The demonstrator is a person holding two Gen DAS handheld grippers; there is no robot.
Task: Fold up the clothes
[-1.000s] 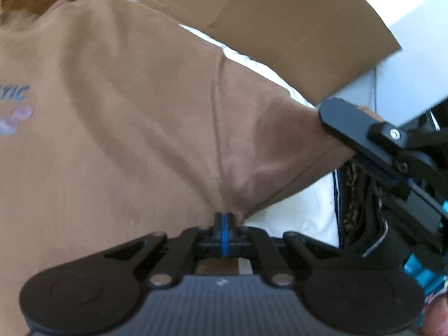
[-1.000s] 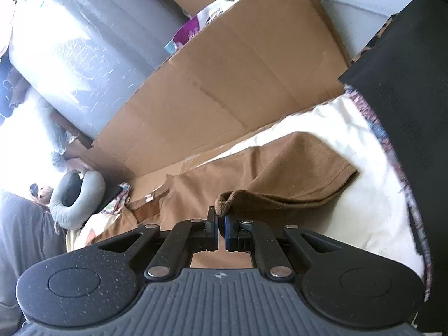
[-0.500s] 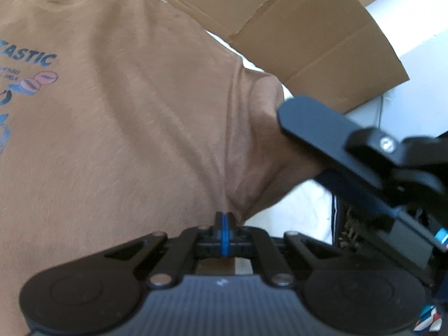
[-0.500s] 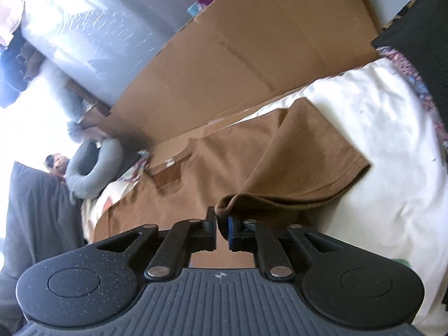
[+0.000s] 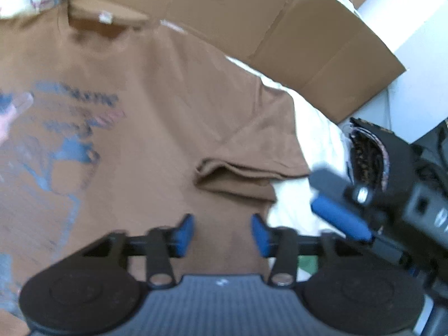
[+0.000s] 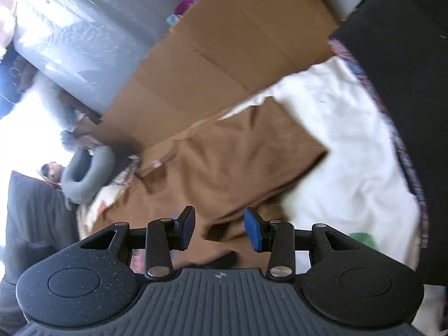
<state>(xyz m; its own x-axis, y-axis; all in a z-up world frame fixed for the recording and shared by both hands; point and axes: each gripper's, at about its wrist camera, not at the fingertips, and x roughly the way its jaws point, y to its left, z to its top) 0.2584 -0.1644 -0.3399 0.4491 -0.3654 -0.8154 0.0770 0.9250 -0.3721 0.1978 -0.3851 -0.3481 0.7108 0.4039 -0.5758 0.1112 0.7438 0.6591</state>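
Both grippers have let go of the brown T-shirt (image 5: pixel 156 117) since a second ago: the left gripper (image 5: pixel 222 231) and the right gripper (image 6: pixel 219 228), then pinched shut on the cloth, now have their jaws opening with nothing pressed between the pads, and the sleeve (image 5: pixel 252 165) lies folded in over the shirt body. The shirt is spread print-up on the white sheet (image 6: pixel 344 145) beside the cardboard (image 5: pixel 294 28). My worry is that the loosely laid sleeve could spring back or wrinkle if a withdrawing pad snags its edge, spoiling the fold.
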